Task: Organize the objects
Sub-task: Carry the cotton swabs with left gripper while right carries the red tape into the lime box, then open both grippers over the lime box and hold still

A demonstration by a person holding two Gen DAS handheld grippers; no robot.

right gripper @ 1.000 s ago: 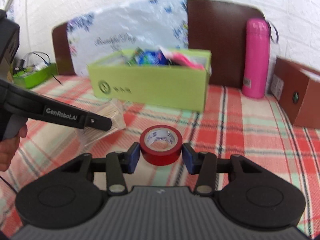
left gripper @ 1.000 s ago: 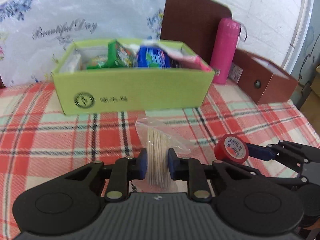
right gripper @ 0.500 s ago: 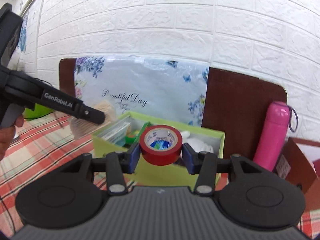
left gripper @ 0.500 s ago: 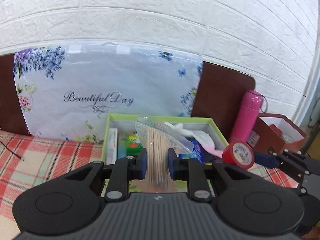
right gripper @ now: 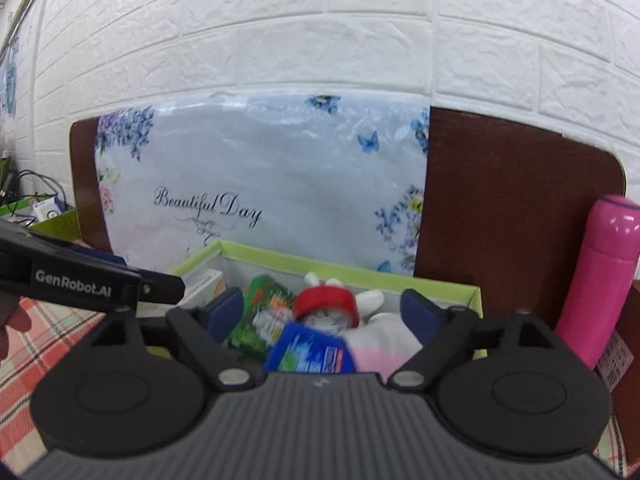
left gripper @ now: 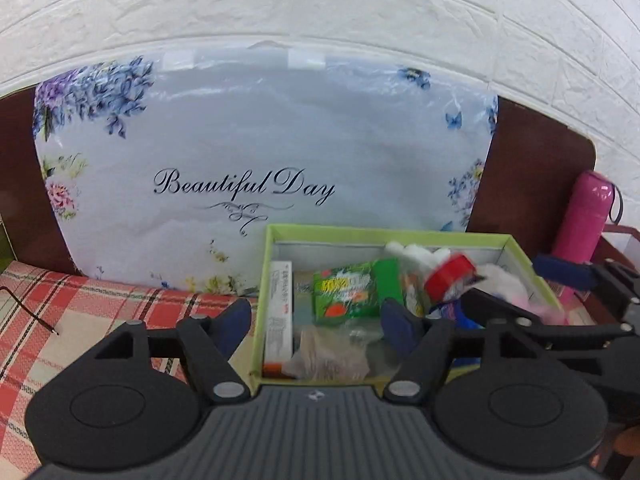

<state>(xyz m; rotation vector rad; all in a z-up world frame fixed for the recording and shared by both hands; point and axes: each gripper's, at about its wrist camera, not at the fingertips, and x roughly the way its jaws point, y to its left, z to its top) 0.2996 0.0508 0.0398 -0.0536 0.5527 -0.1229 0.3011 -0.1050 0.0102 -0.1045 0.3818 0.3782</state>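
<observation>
one green box (left gripper: 516,245) — one tape roll (right gripper: 325,300), one flask (right gripper: 608,280)

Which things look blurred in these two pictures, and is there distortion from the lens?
Left wrist view: the red tape roll is smeared by motion and the white brick wall bows strongly. Right wrist view: the tape roll and blue packet are soft and the wall's brick lines curve.

**Behind and beside the work area**

A floral plastic-wrapped cushion (left gripper: 256,152) printed "Beautiful Day" leans against a dark brown headboard (right gripper: 516,208) under a white brick-pattern wall (right gripper: 320,40). A pink flask (right gripper: 600,284) stands upright at the right. A red plaid cloth (left gripper: 80,304) covers the surface, with a thin black cable (left gripper: 28,304) lying on it.
</observation>
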